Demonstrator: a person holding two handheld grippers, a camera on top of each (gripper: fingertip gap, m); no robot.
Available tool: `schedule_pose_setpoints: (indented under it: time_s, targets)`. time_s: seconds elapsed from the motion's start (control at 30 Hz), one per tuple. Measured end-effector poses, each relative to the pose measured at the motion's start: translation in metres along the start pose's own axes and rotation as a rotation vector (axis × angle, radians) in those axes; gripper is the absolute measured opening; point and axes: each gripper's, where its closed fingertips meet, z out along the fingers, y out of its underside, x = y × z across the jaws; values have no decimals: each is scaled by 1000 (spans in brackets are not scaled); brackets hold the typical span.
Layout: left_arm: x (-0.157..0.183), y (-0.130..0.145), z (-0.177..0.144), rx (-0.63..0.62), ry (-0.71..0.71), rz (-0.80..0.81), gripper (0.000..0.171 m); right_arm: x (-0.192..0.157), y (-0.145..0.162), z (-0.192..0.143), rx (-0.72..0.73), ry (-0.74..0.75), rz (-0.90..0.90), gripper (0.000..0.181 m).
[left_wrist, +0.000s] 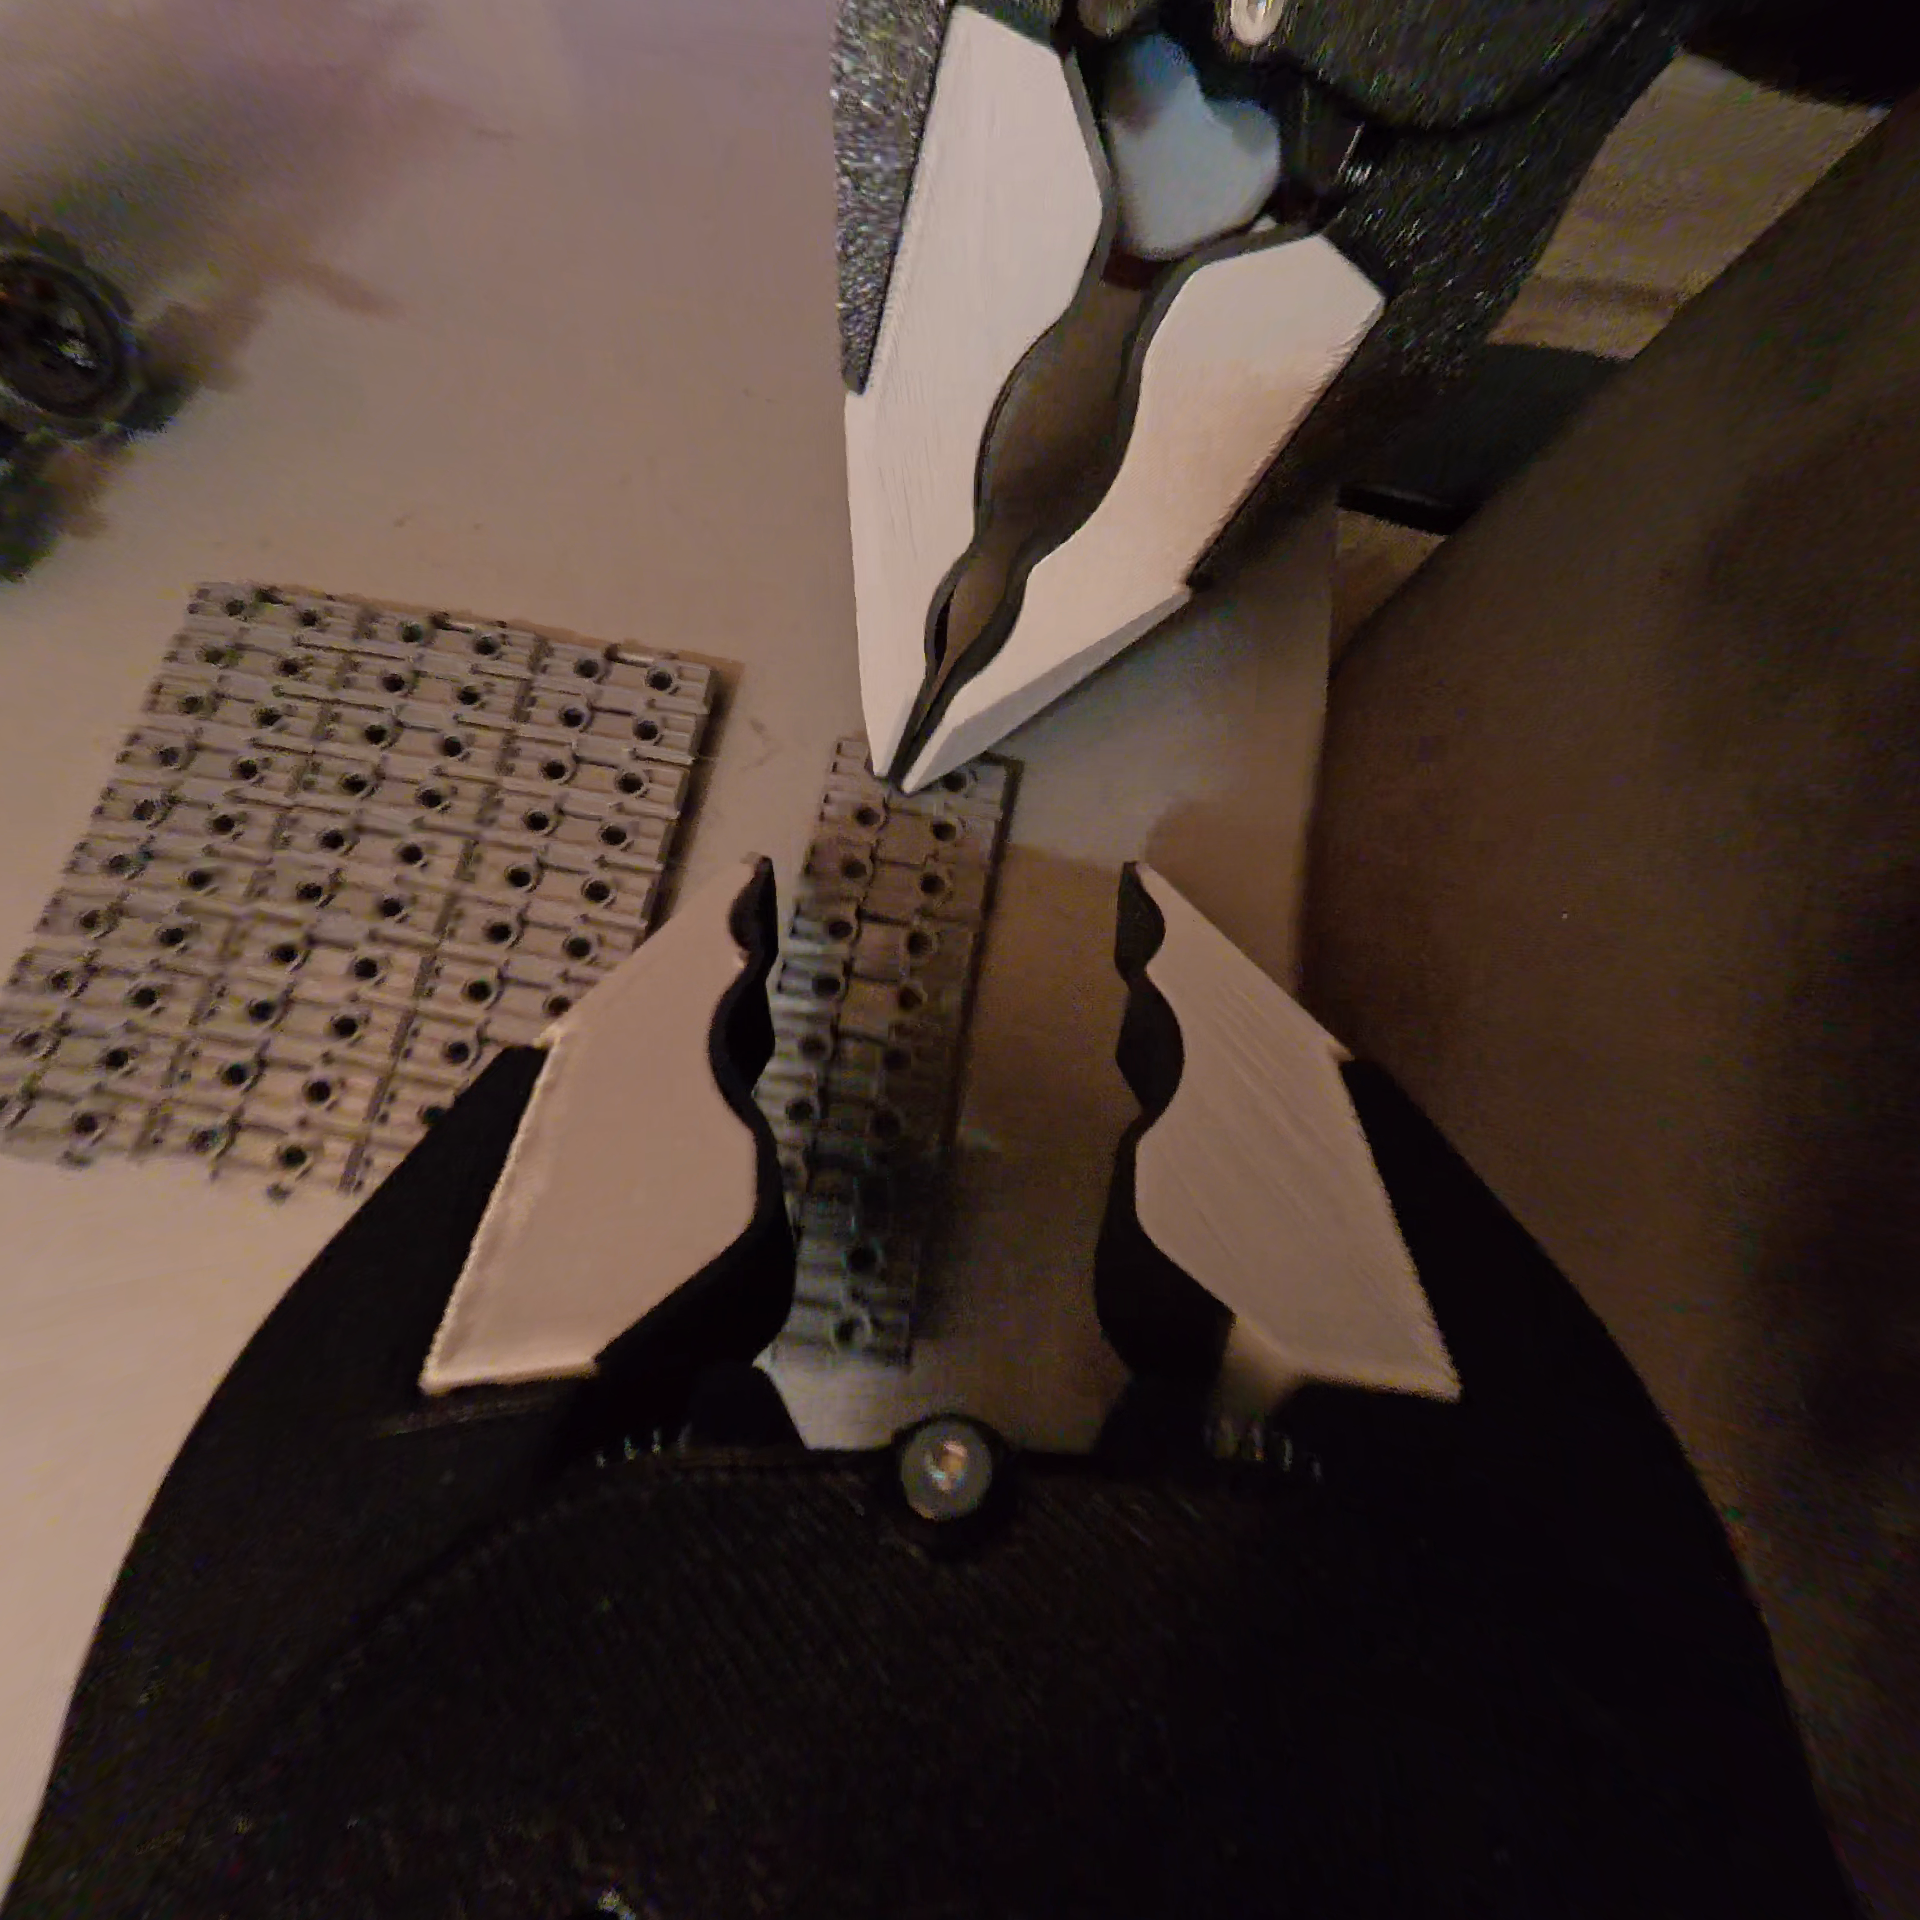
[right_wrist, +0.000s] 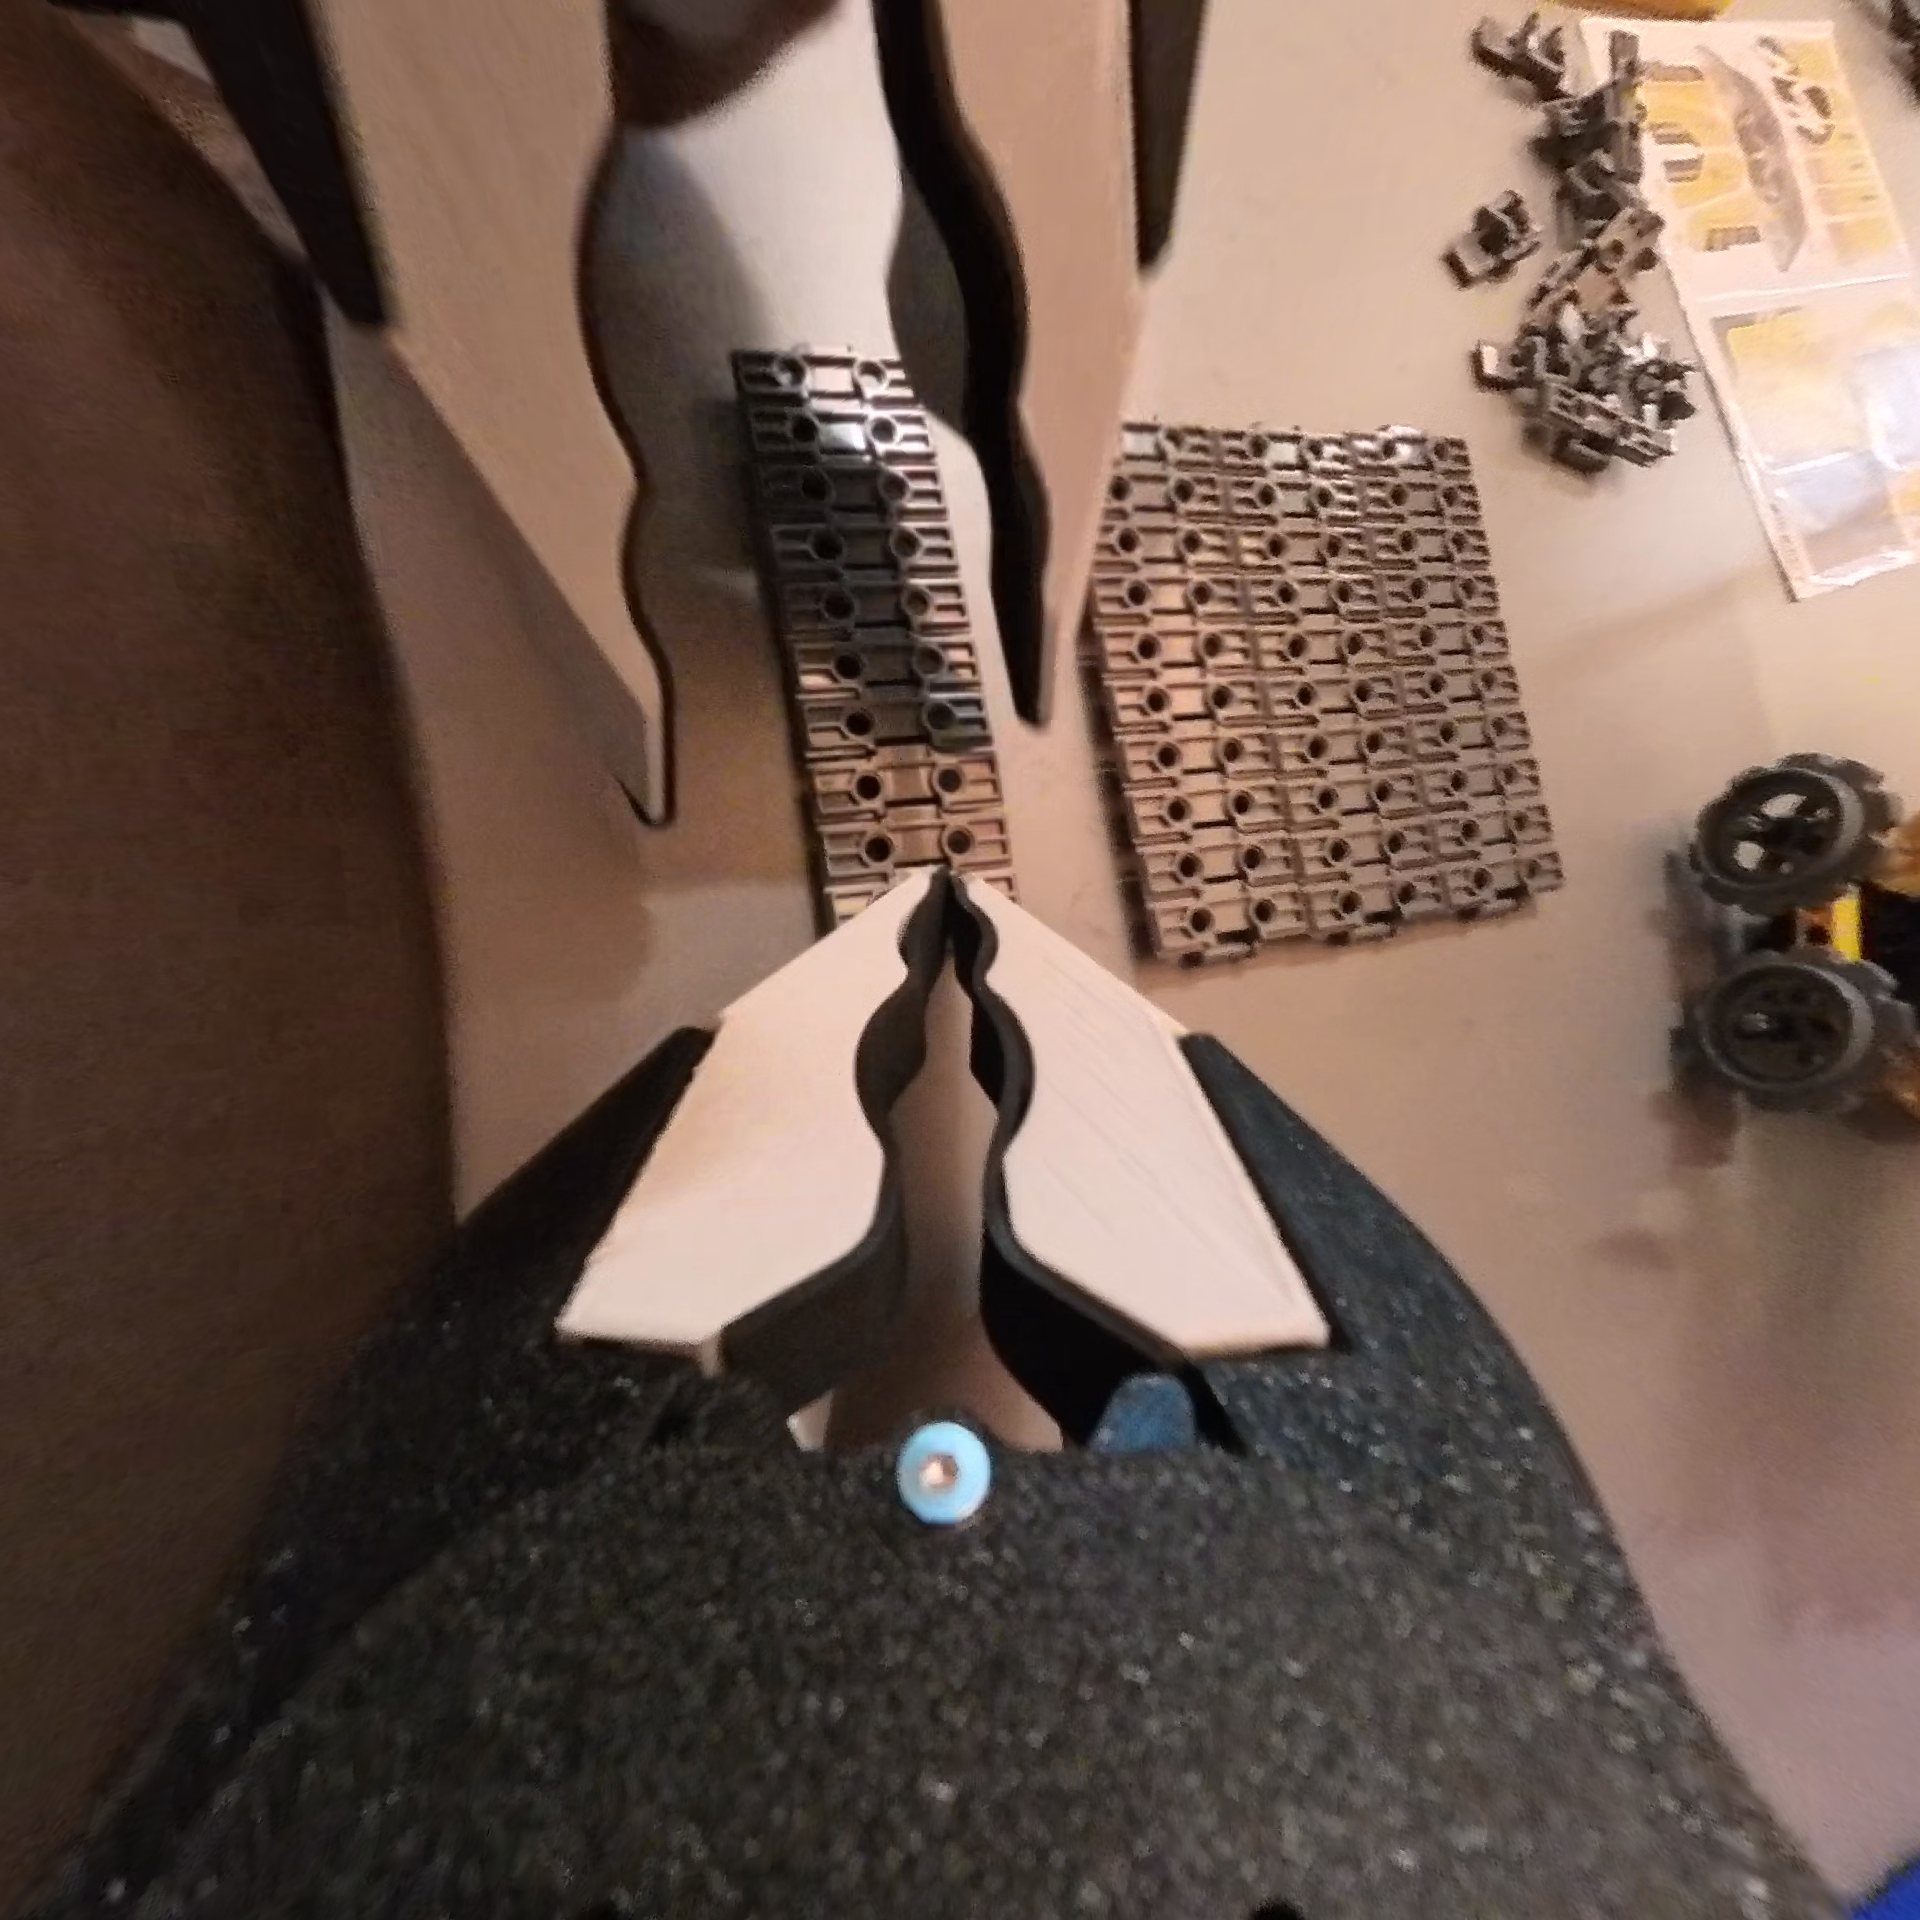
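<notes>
Left tool (left_wrist: 945, 883): fingers apart, straddling the narrow track strip (left_wrist: 883, 1039).
Right tool (right_wrist: 948, 883): fingers together, tips on the strip's end.
Counter (left_wrist: 468, 416): wider track mat (left_wrist: 364, 883) beside.

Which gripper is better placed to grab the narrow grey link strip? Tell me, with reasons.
Probably left. The left gripper is open with its fingers astride the narrow strip. The right gripper is shut, its tips merely at the strip's end.

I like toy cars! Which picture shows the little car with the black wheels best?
The right wrist view. There the wheeled toy sits at the right edge on the table, with two black wheels and some yellow showing. The left wrist view shows only a dark blurry wheel shape at its left edge, probably the same toy.
</notes>
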Motion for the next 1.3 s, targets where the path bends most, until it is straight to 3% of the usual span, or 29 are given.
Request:
schedule_pose_setpoints:
  time_s: [0.1, 0.23, 0.43, 0.8, 1.3]
  targets:
    - [-11, 8, -20, 22, -110, -22, 60, 12, 8, -3, -17, 97, -42, 0]
    - [-23, 27, -36, 23, -215, -84, 53, 18, 10, -3, 4, 78, 6, 0]
    - [-39, 50, -36, -65, -316, -111, 52, 24, 8, 1, 1, 98, 44, 0]
    - [-55, 52, -39, -35, -355, -178, 51, 25, 7, 2, -24, 100, 84, 0]
    - [-62, 46, -33, -35, -360, -154, 52, 34, 10, 2, -42, 110, 87, 0]
